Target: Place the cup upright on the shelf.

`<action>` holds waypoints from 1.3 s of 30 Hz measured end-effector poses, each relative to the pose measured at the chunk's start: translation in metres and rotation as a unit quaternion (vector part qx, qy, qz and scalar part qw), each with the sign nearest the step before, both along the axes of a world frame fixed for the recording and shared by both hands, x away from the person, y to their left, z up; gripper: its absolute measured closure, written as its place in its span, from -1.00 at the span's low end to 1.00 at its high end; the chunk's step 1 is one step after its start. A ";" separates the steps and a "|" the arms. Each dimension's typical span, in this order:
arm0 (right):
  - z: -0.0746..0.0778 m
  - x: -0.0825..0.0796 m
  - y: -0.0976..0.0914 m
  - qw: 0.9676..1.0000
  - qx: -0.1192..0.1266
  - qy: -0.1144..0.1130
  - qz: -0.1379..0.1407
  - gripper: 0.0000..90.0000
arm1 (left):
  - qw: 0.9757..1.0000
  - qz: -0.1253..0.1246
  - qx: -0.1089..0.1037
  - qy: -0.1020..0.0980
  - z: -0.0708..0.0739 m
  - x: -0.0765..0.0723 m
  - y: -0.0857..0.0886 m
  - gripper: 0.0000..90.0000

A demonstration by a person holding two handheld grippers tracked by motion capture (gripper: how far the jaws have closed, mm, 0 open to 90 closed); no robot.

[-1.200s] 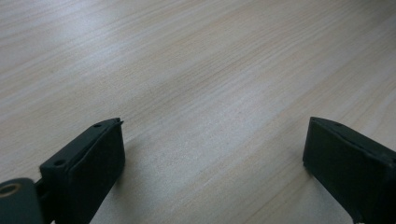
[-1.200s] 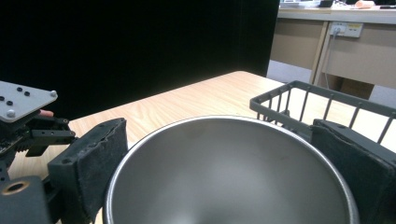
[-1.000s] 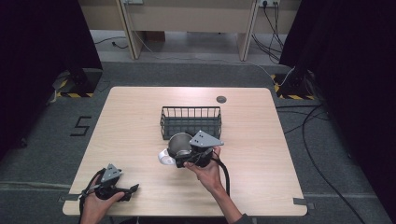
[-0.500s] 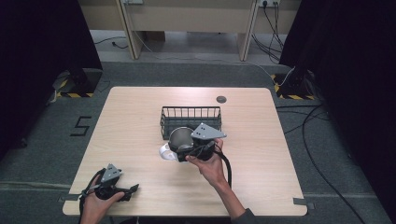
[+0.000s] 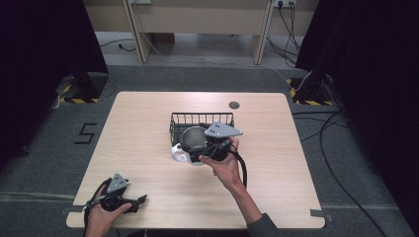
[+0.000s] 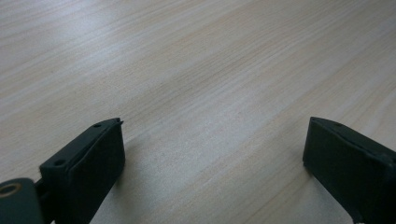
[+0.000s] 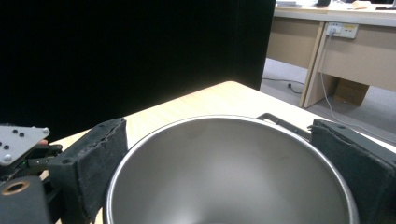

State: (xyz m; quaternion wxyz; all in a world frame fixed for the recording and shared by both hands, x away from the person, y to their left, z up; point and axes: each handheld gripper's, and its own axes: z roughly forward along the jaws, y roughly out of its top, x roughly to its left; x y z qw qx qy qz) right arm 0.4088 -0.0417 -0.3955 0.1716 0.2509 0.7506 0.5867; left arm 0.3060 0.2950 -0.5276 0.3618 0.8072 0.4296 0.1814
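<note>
A steel bowl (image 5: 191,138) hangs tilted just above the table, at the front edge of a black wire basket (image 5: 201,120). My right gripper (image 5: 200,148) is shut on the bowl, and in the right gripper view the bowl (image 7: 229,172) sits between its two jaws, with the basket rim (image 7: 280,122) just beyond. A white dish (image 5: 179,154) lies on the table under the bowl's left side. My left gripper (image 5: 137,202) rests at the table's front left. It is open, with bare wood between its fingers (image 6: 88,163).
The wooden table (image 5: 138,123) has a small dark round cap (image 5: 233,104) near its back edge. Desks and cables stand on the floor beyond. Dark curtains flank both sides. My left gripper's grey plate (image 7: 18,140) shows far off in the right gripper view.
My right gripper has carried the steel bowl a little up and away, toward the basket's front edge. The left gripper has stayed put.
</note>
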 end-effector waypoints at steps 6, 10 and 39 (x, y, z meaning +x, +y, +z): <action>0.010 0.007 -0.003 1.000 -0.002 -0.001 -0.003 -0.85 | 1.000 0.000 0.000 0.001 0.000 0.000 0.000 -0.89; 0.015 0.011 -0.004 1.000 -0.004 0.001 -0.006 -0.85 | 1.000 0.000 0.000 0.000 0.000 0.000 0.000 -0.89; 0.042 0.062 -0.025 0.997 0.001 -0.011 -0.076 -0.85 | 1.000 0.000 0.000 0.001 0.000 0.000 0.000 -0.89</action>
